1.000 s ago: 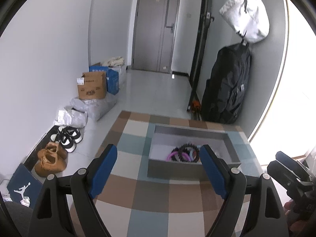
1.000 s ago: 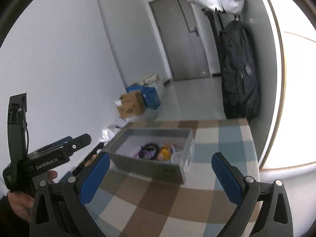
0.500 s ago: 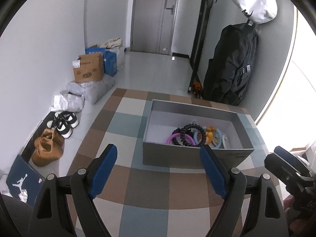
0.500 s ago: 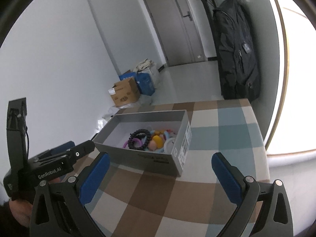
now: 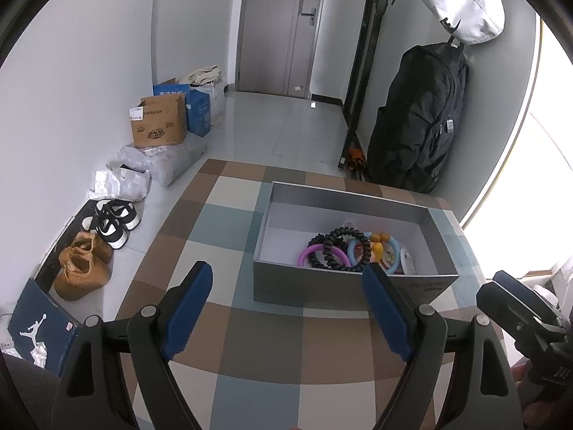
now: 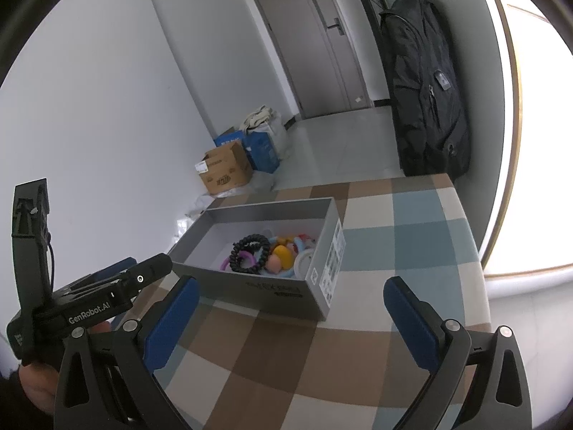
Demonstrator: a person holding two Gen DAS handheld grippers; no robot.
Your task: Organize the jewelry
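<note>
An open grey box [image 5: 343, 288] [image 6: 265, 286] stands on a checked tablecloth [image 5: 258, 337] [image 6: 394, 236]. Inside it lie black coil bracelets [image 5: 335, 249] [image 6: 250, 251], a purple ring [image 5: 309, 254], a light blue ring [image 5: 390, 251], yellow and orange pieces [image 6: 283, 252] and a white round piece [image 6: 304, 263], all bunched at the box's right end. My left gripper [image 5: 286, 294] is open and empty, above the cloth in front of the box. My right gripper [image 6: 290, 308] is open and empty, near the box's right front corner. Each gripper also shows in the other's view [image 5: 519, 308] [image 6: 118, 283].
The table's left edge drops to a floor with shoes [image 5: 111, 220], cardboard boxes [image 5: 161, 125] and bags. A black backpack [image 5: 419, 118] hangs on the wall past the table's far right. A bright window [image 6: 537, 143] borders the right edge.
Both grippers have risen and tilted down towards the box, so more of its inside and the jewelry shows. Both stay open and empty.
</note>
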